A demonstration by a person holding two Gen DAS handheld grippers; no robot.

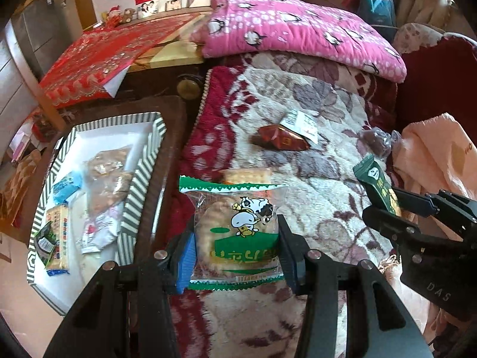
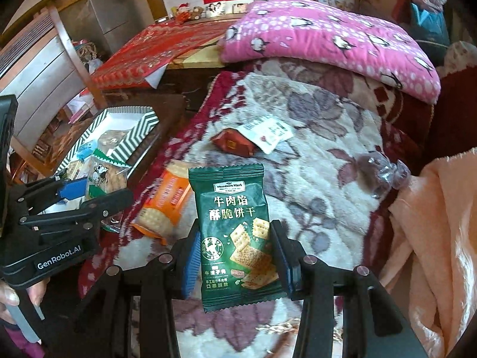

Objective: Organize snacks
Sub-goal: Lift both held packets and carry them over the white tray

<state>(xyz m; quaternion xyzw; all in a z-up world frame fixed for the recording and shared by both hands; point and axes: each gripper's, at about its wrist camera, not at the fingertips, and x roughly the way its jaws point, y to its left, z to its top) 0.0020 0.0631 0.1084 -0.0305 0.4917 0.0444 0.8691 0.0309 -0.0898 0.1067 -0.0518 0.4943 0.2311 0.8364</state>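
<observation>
My left gripper [image 1: 237, 249] is shut on a clear cracker packet with a cow picture and green trim [image 1: 235, 232], held above the flowered blanket. My right gripper [image 2: 235, 256] is shut on a dark green biscuit packet [image 2: 235, 232]; both also show in the left wrist view [image 1: 380, 189]. A striped-rim white tray [image 1: 143, 161] at the left holds several snack packets. On the blanket lie an orange cracker packet [image 2: 164, 205], a dark red packet [image 2: 232, 143], a white packet [image 2: 269, 132] and a clear-wrapped brown snack [image 2: 383, 173].
A pink penguin-print quilt [image 1: 298, 26] lies folded at the back of the flowered blanket [image 1: 313, 137]. A peach towel [image 2: 441, 238] is at the right. A red cloth [image 1: 113, 53] covers the table behind the tray. A dark wooden stand [image 1: 173, 137] carries the tray.
</observation>
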